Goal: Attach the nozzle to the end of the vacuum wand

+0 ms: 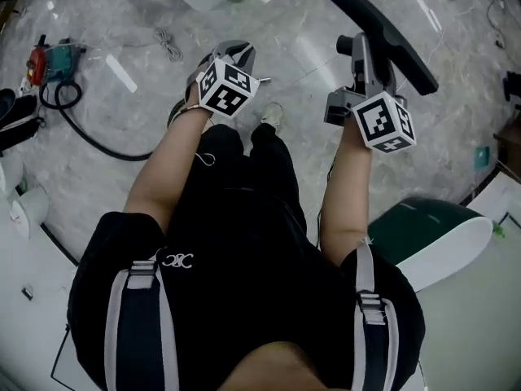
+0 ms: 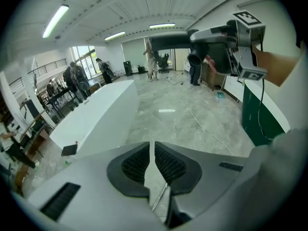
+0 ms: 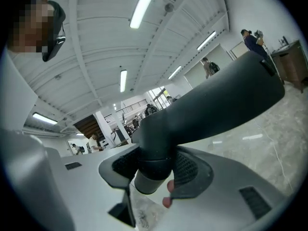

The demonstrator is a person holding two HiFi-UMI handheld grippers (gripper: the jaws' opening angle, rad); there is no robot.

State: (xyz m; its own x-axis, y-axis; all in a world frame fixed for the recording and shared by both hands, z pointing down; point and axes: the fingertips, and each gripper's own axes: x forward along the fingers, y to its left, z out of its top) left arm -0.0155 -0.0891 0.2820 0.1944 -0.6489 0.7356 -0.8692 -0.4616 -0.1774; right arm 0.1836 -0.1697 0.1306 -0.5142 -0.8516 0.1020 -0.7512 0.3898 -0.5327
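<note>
My right gripper (image 1: 362,55) is shut on the round neck of the black vacuum nozzle (image 1: 383,27), a long flat bar held out over the grey floor at the upper right of the head view. In the right gripper view the neck (image 3: 153,170) is pinched between the ribbed pads (image 3: 192,170), and the bar (image 3: 221,102) slants up to the right. My left gripper (image 1: 236,54) hangs to its left, shut with nothing in it; its pads (image 2: 134,162) meet. From the left gripper view the nozzle (image 2: 178,38) and right gripper (image 2: 243,44) show at the upper right. No wand is in view.
A red and teal power tool (image 1: 47,59) and a black cable (image 1: 98,141) lie on the floor at the left. A green and white curved object (image 1: 431,230) stands at the lower right. A long white table (image 2: 101,114) runs ahead, with people (image 2: 151,61) far off in the room.
</note>
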